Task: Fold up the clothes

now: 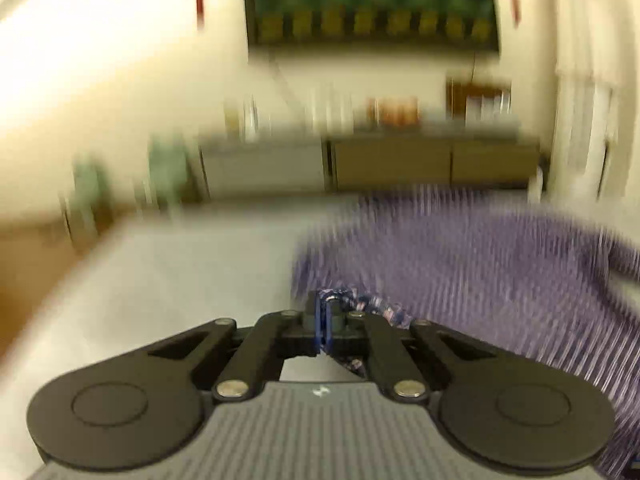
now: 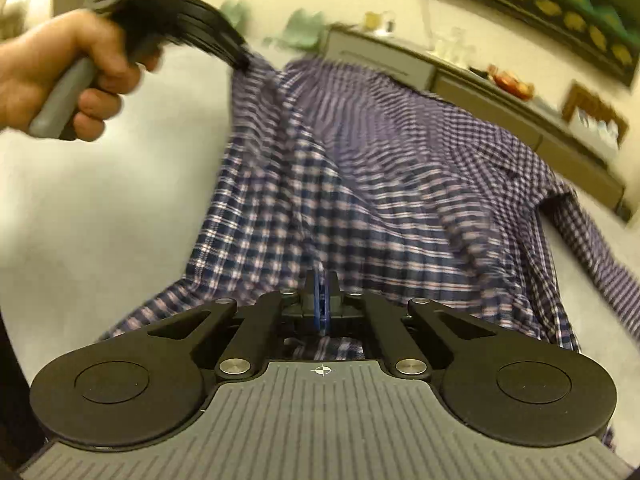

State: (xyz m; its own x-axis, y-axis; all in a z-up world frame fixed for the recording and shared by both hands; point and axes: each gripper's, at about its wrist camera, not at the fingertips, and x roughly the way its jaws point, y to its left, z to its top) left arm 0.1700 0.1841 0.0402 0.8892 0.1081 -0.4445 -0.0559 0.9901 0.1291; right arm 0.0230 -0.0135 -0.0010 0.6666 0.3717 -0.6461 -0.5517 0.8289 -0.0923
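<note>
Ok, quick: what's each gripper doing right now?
Left gripper: shut on the checked shirt.
Right gripper: shut on the same shirt.

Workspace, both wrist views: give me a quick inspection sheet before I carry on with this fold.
Surface: pale flat surface, bare where the cloth does not cover it.
Job's things: one blue and white checked shirt, partly lifted and creased, a sleeve trailing off to the right.
Clutter: nothing seen on the surface itself.
Grippers: left gripper shut on the shirt's raised edge, held by a hand; right gripper shut on the near edge of the shirt.
Cables: a thin line runs down the wall below the hanging; too blurred to say it is a cable.
Surroundings: low cabinet with small items on top, dark green wall hanging above it.
</note>
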